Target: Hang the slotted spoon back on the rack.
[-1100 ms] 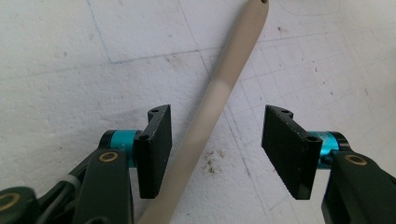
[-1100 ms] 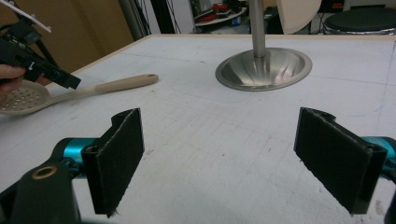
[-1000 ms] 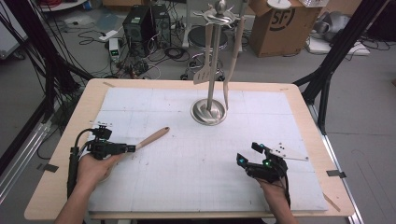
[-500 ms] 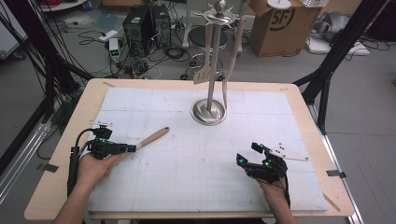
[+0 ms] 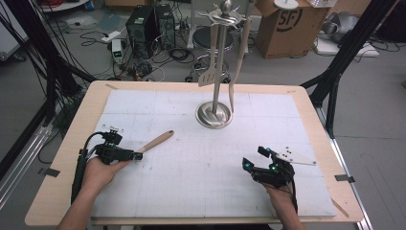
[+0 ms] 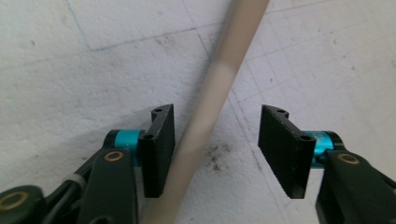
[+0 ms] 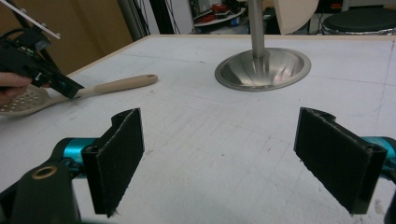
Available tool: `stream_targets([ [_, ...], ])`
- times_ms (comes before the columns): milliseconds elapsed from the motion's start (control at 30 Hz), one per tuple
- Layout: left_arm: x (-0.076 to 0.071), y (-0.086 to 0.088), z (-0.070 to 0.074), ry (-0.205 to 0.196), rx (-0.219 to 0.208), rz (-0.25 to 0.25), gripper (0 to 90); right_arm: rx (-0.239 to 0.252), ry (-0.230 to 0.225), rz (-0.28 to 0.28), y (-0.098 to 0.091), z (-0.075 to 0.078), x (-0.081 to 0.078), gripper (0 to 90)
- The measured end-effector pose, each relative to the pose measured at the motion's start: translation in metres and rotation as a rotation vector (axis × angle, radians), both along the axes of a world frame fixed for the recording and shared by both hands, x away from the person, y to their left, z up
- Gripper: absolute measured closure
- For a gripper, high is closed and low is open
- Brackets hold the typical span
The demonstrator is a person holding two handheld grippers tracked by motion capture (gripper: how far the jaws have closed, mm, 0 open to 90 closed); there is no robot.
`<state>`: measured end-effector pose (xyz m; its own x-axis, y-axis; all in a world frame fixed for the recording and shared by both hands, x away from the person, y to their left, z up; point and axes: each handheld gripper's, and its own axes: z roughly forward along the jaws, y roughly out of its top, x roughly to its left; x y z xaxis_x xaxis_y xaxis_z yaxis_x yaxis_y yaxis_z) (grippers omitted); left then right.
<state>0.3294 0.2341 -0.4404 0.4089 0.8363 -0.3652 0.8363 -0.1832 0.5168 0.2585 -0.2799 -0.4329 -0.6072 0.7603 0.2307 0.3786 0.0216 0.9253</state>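
A wooden-handled skimmer lies on the white mat at the left, its perforated head under the left hand. My left gripper straddles its handle. The jaws have just been closing. The handle lies against the left pad, with a wide gap to the right pad. My left gripper is still open, and it also appears in the right gripper view. My right gripper rests near the front right of the mat, jaws wide apart and empty.
A steel utensil stand rises at the back middle of the mat, its dished base ahead of the right gripper. A slotted spatula and another utensil hang from it. Beyond the table are cables, a computer and a cardboard box.
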Motion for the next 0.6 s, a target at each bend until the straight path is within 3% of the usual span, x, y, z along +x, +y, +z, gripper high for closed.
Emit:
stream_targets([
  [300, -0.004, -0.013, 0.002, -0.049, 0.126, -0.019, 52.0, -0.007, 0.003, 0.006, 0.002, -0.001, 0.000, 15.0],
  [400, -0.003, -0.014, 0.002, -0.043, 0.138, -0.018, 52.2, -0.009, 0.003, 0.008, 0.002, -0.001, 0.001, 15.0],
  [500, -0.003, -0.015, 0.002, -0.046, 0.160, -0.006, 56.9, -0.008, 0.001, 0.008, 0.002, -0.001, 0.001, 15.0],
  [600, -0.004, -0.020, 0.003, -0.064, 0.211, 0.004, 62.3, 0.002, 0.001, 0.013, 0.002, -0.001, 0.000, 15.0],
])
